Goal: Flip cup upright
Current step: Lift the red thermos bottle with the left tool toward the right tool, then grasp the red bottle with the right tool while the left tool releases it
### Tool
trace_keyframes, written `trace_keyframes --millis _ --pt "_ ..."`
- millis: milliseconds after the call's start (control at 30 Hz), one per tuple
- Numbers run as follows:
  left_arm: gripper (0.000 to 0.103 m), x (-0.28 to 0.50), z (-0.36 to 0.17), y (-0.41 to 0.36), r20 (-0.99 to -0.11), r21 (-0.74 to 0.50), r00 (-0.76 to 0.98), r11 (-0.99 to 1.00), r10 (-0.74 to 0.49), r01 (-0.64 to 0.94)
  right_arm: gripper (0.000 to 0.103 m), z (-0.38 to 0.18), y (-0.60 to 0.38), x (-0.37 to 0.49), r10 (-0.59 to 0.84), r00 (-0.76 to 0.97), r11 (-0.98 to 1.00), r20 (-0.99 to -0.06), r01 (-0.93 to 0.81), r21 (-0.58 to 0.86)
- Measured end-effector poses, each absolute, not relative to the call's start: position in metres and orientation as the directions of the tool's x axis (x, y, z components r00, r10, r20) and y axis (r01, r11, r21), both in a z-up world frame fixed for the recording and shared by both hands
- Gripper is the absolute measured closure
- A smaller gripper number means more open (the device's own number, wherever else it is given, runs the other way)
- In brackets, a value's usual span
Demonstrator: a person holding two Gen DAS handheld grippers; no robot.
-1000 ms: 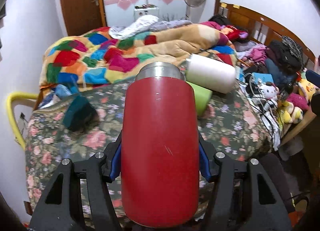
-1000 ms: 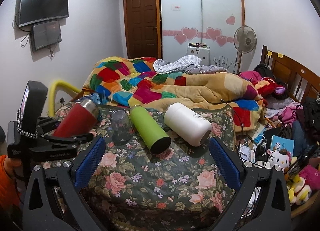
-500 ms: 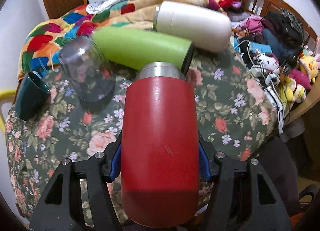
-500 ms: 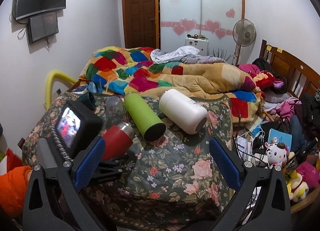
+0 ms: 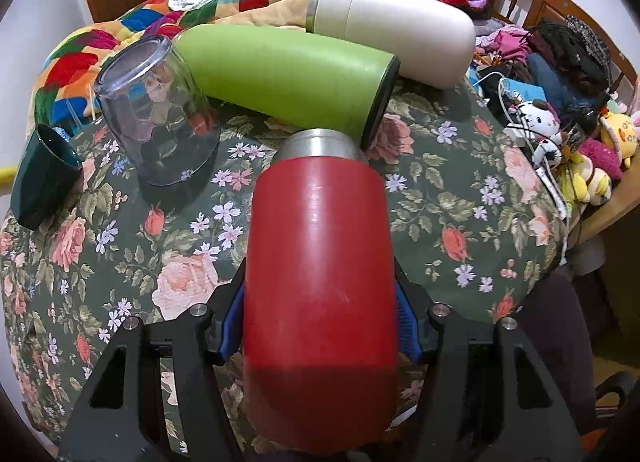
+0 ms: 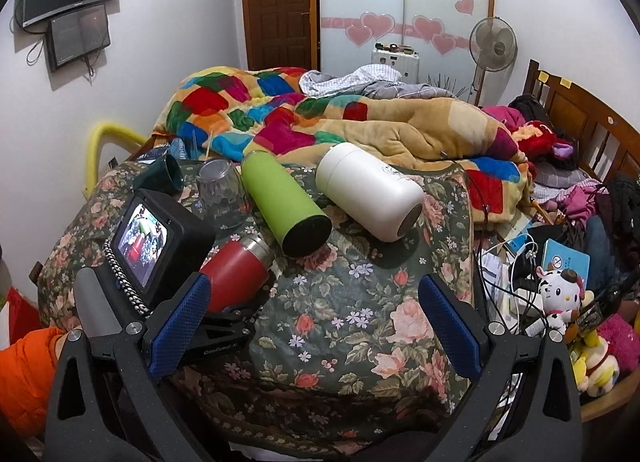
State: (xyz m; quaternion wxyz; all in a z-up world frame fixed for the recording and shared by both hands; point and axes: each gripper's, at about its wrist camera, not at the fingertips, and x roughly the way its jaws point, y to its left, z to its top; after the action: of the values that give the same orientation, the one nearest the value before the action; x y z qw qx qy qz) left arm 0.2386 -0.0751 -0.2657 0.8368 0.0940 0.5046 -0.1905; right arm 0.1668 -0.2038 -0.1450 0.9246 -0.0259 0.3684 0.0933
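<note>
My left gripper (image 5: 320, 318) is shut on a red cup with a steel rim (image 5: 320, 262), also seen in the right wrist view (image 6: 236, 272). It holds the cup tilted low over the floral table (image 5: 460, 198), steel end pointing toward a green bottle (image 5: 288, 80). The green bottle (image 6: 286, 204) and a white bottle (image 6: 370, 192) lie on their sides. A clear glass (image 5: 156, 110) stands upside down. A dark green cup (image 5: 44, 178) leans at the left edge. My right gripper (image 6: 316, 322) is open and empty above the table's near side.
A bed with a patchwork quilt (image 6: 280, 118) lies behind the table. Cables and plush toys (image 6: 560, 294) crowd the right side. A yellow rail (image 6: 100, 146) is at the left. The left gripper's camera screen (image 6: 148, 242) stands left of my right gripper.
My left gripper has tipped downward and lowered the red cup toward the table, closer to the green bottle. The right gripper has stayed open and moved slightly.
</note>
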Motion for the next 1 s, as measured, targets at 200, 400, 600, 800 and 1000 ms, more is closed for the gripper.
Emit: trace_keyframes --millis 200,400,600,800,1000 --pt "0.032 0.225 -0.240 -0.061 -0.856 -0.066 0.449 0.915 -0.257 0.398 0.000 -0.145 -0.204 0.172 0.161 0.702 0.981 -0.693 -0.191 0.034" --pt "0.026 0.197 -0.204 -0.022 -0.796 -0.022 0.570 0.952 -0.201 0.305 0.000 -0.150 -0.200 0.191 0.197 0.672 0.978 -0.714 -0.189 0.091" --pt "0.020 0.175 -0.185 0.023 -0.727 0.086 0.685 0.983 -0.048 0.160 0.003 -0.182 -0.177 0.222 0.260 0.559 0.963 -0.787 -0.212 0.168" --pt "0.020 0.164 -0.191 0.046 -0.714 0.089 0.700 0.992 -0.001 0.093 0.017 -0.224 -0.149 0.249 0.313 0.398 0.947 -0.863 -0.207 0.248" --pt "0.020 0.158 -0.198 0.053 -0.717 0.052 0.697 0.997 -0.006 0.062 0.020 -0.241 -0.138 0.262 0.362 0.305 0.930 -0.881 -0.185 0.318"
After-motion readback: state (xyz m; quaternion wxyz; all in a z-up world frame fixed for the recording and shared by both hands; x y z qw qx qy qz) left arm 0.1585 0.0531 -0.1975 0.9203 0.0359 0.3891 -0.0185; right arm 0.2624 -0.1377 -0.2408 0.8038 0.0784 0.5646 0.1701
